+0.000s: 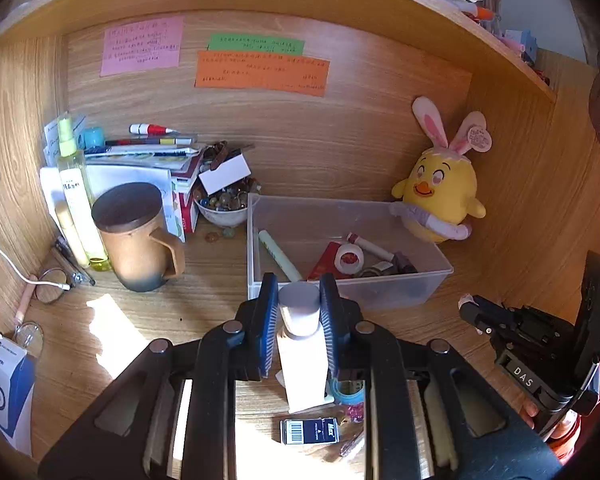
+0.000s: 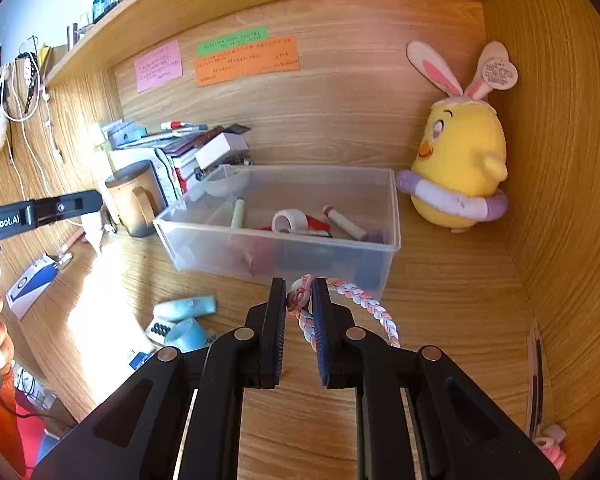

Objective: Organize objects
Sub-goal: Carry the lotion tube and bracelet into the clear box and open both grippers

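- My left claw (image 1: 299,312) is clenched on a pale tube with a grey round cap (image 1: 302,344); cap sits between the blue ribbed pads, tube body hangs down toward me, clear of the wooden desk (image 1: 204,304)
- Just ahead of that claw stands the clear plastic rectangular bin (image 1: 400,292); inside I see a pale green stick (image 1: 278,254), a white tape roll (image 1: 350,258) and a red-capped white marker (image 1: 370,246)
- My right claw (image 2: 299,300) is grasping a braided pink, white and blue cord loop (image 2: 364,304); the knot is pinched at the tips, the braid curls off to the claw's right
- The same bin (image 2: 380,264) sits right in front of this claw too
- Beyond the bin, to the right, a yellow plush chick with pink rabbit ears (image 2: 460,160) leans in the corner
- Left of the left claw: a brown lidded ceramic mug (image 1: 136,236); below it on the desk, a dark blue small box (image 1: 310,431)
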The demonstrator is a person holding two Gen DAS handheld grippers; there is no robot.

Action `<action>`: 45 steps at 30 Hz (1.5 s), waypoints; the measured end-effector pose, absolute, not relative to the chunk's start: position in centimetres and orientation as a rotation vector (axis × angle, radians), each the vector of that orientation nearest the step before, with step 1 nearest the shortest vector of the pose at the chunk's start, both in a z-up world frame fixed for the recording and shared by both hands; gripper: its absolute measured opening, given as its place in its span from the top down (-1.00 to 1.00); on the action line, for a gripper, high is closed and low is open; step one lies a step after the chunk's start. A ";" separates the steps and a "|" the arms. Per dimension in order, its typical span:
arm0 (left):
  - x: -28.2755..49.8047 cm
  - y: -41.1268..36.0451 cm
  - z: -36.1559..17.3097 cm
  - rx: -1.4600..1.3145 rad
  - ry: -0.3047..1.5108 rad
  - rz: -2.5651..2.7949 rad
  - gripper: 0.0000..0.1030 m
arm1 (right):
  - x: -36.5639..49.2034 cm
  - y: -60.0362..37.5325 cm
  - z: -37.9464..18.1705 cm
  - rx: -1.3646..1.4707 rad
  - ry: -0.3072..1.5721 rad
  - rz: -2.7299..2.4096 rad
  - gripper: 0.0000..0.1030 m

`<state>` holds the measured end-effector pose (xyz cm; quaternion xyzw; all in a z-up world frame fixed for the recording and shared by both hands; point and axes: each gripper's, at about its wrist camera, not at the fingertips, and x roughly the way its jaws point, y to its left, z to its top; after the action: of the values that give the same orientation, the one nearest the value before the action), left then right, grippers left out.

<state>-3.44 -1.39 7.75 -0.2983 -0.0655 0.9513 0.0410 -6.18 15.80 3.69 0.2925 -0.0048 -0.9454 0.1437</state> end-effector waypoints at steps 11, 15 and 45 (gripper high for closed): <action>-5.8 0.1 10.5 -0.827 -0.197 2.917 0.60 | -8.1 14.9 5.7 0.761 0.001 -2.713 0.77; -6.9 0.7 11.5 -0.794 -0.216 2.911 0.60 | -9.0 14.7 6.7 0.734 0.019 -2.717 0.77; -19.1 -1.4 6.7 -1.019 -0.469 2.816 0.60 | -20.4 12.5 5.4 0.841 0.207 -2.723 0.77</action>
<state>-19.10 -1.41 6.71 -0.3358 -0.1543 0.9276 0.0552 -20.35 12.54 5.35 0.2913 0.0716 -0.9434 0.1415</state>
